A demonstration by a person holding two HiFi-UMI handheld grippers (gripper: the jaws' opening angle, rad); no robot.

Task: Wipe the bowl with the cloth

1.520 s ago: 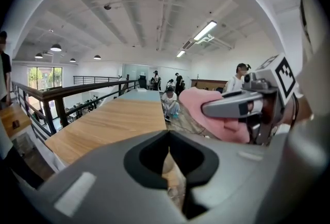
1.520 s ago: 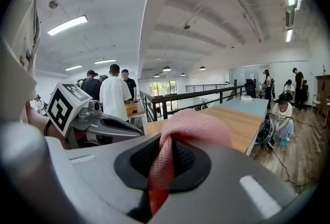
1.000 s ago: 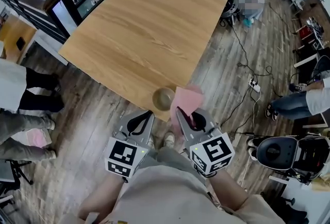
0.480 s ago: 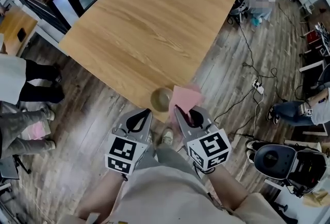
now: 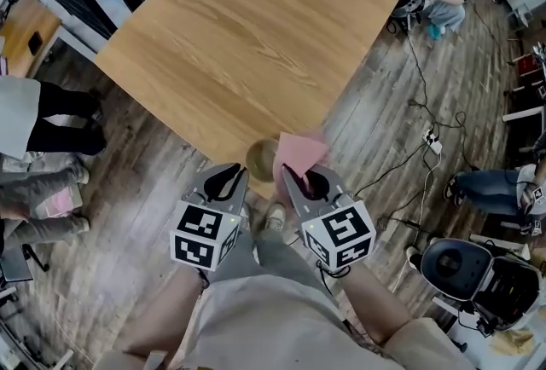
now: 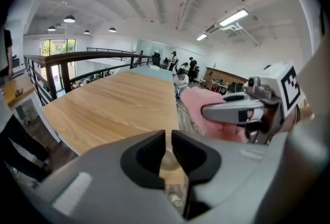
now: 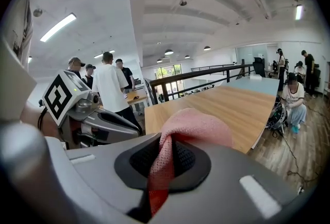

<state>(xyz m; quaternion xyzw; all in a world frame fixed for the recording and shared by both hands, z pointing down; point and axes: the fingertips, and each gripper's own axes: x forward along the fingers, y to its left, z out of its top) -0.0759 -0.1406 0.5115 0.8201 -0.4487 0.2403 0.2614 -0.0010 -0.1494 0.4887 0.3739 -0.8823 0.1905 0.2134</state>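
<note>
1. Head view.
   - Wooden table [image 5: 247, 36] on a plank floor. A small bowl [image 5: 261, 158] stands upright at the table's near edge.
   - Left gripper [image 5: 231, 176]: its tips are just beside the bowl on the left. Whether they touch the rim cannot be told here.
   - Right gripper [image 5: 292, 176]: it is clamped on a pink cloth [image 5: 302, 152]. The cloth fans out ahead of the jaws, next to the bowl's right side and over the table edge.
2. Left gripper view.
   - The jaws stand a narrow slit apart, having just been opening, and pinch nothing.
   - A pale rounded shape, probably the bowl, shows through the slit just beyond the tips and low.
   - The tabletop stretches ahead. To the right is the other gripper with the cloth bunched at its jaw.
3. Right gripper view.
   - The jaws are pressed onto the cloth. A gathered strip runs down between the pads, and the rest puffs out above and ahead of them.
   - The bowl is not visible here.
   - The left gripper sits at the left. Behind it stands a person in a white shirt [image 7: 111, 89], and a railing [image 7: 206, 76] runs past the table's far side.
</note>
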